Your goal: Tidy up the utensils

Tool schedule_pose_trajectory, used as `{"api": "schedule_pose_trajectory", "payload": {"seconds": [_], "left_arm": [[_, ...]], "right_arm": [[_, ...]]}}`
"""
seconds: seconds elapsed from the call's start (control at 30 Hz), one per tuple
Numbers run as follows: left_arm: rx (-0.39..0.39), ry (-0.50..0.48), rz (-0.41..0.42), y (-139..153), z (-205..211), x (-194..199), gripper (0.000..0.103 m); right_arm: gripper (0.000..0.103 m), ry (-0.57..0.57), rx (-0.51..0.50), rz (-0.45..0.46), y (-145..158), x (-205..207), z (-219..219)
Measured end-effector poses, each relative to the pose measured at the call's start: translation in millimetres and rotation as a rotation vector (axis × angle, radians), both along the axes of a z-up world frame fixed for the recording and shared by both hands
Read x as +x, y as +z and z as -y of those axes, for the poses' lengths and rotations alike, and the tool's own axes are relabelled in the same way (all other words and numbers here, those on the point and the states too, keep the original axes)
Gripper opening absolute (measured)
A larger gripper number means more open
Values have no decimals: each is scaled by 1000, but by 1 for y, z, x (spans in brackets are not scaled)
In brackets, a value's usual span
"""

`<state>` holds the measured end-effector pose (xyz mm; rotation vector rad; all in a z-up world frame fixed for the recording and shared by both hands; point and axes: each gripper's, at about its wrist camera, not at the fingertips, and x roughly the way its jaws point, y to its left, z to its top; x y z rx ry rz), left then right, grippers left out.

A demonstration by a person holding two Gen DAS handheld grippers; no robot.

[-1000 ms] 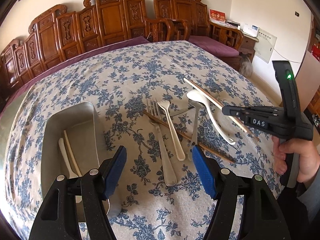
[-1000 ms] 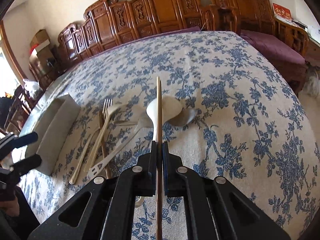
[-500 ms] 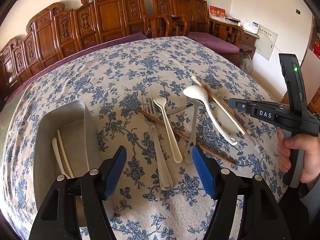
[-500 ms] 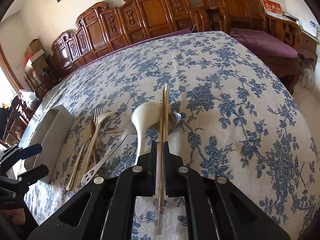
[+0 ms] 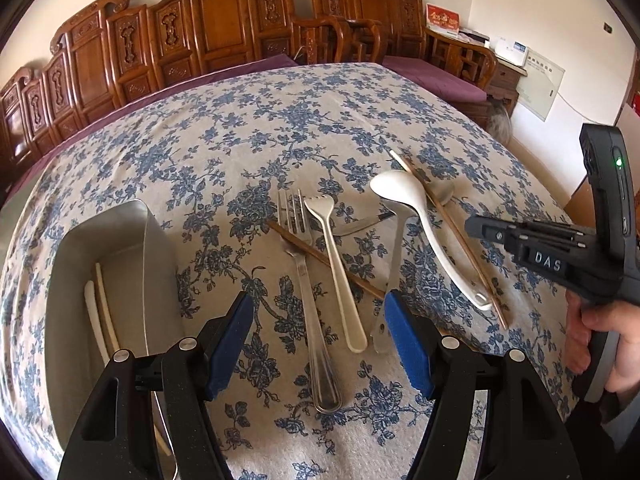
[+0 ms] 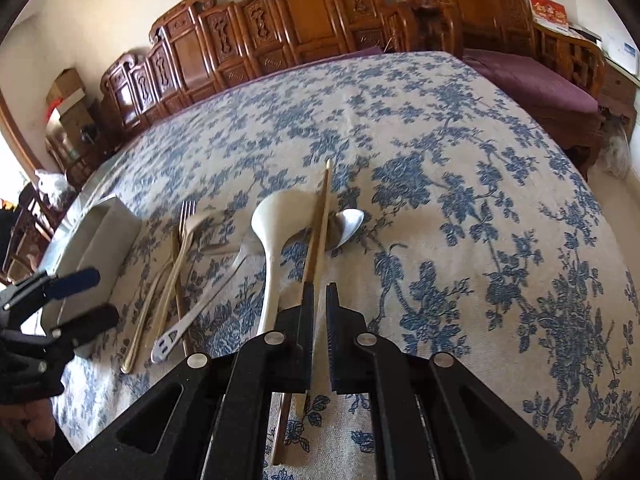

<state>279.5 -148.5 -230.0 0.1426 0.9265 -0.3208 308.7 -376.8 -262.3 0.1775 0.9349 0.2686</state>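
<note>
Loose utensils lie on the flowered cloth: a steel fork, a cream fork-spoon, a white ladle spoon, a steel spoon and brown chopsticks. A wooden chopstick lies across the ladle spoon, resting on the table. My right gripper is slightly open just above its near end, not gripping. My left gripper is open over the fork handles. The metal tray at left holds two white utensils.
Carved wooden chairs line the table's far side. A purple-cushioned bench stands at the right. The tray also shows in the right wrist view, beside my left gripper. The table edge drops off at the right.
My right gripper has let go of the chopstick, which now lies on the table across the ladle spoon, and has drawn back. My left gripper shifted slightly closer to the utensils.
</note>
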Motion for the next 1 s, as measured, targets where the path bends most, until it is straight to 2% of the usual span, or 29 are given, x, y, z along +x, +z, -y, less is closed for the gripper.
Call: {"api": "schedule_pose_trajectory", "payload": {"seconds": [0.1,0.17,0.3,0.5,0.63,0.93,1.0], "left_arm": [[0,4,-2,-1,-1,0,65],[-1,7,-3,-2,-1,1,65],[-2,13,-4,-3,0,5,65],[0,23,-7,-4,-2,8,65],[4,24,-7,-4,-2,8,65],[-1,25,-7,-4,-2,8,65],[1,24,-6,-4,-2,7,65]], "right_arm": [[11,13,-7,-5,-1,0,-4],[19,20,-24,-10,-3,0,-9],[20,35,-106,-5,-5,1,-19],[20,-2,-15,33,6,0,-4],[20,-6,-20,29,6,0,-5],[19,48,-148,39,3,-2,-26],[16,47,-155,37,2,-2,-25]]}}
